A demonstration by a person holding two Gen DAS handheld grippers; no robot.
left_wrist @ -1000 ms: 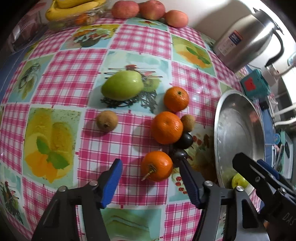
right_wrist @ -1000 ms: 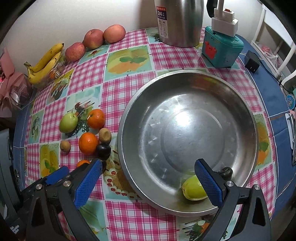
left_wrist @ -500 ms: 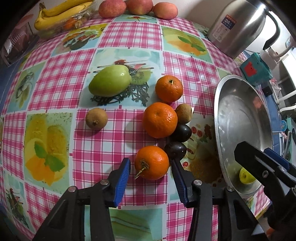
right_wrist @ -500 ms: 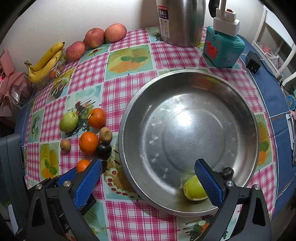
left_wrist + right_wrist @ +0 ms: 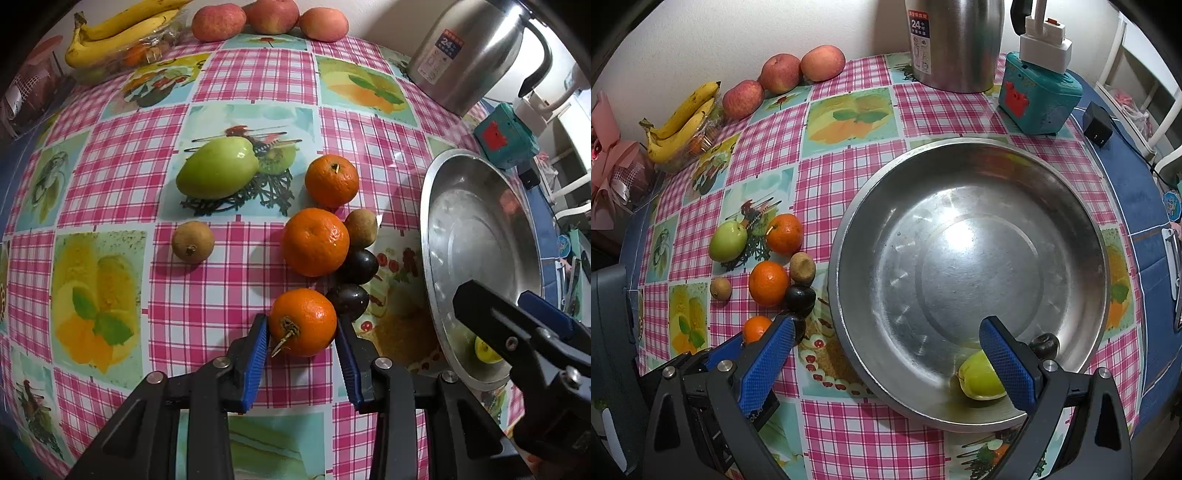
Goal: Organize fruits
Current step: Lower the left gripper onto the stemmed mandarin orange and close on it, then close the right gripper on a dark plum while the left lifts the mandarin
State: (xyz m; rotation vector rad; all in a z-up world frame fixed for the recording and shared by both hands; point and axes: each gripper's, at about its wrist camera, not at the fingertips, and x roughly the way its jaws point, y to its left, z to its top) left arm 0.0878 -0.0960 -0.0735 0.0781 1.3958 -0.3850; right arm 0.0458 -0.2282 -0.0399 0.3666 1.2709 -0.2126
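My left gripper (image 5: 301, 332) points down at the nearest orange (image 5: 303, 321) on the checked tablecloth. Its jaws are closing, and both blue pads touch the orange's sides. Two more oranges (image 5: 316, 242) (image 5: 331, 180), two dark plums (image 5: 349, 301), two small brown fruits (image 5: 192, 242) and a green fruit (image 5: 218, 173) lie beyond it. My right gripper (image 5: 886, 326) hangs open over the near rim of the steel bowl (image 5: 960, 258). A green fruit (image 5: 979, 376) and a dark plum (image 5: 1045, 345) lie in that bowl by its right finger.
A steel kettle (image 5: 955, 44) and a teal box (image 5: 1039, 99) stand behind the bowl. Three apples (image 5: 779, 74) and a bunch of bananas (image 5: 683, 118) lie along the back wall. A black adapter (image 5: 1099, 125) with its cable sits at the far right.
The left gripper's jaws have narrowed from wide apart until the pads meet the nearest orange, and it has edged forward over it. The right gripper has stayed put.
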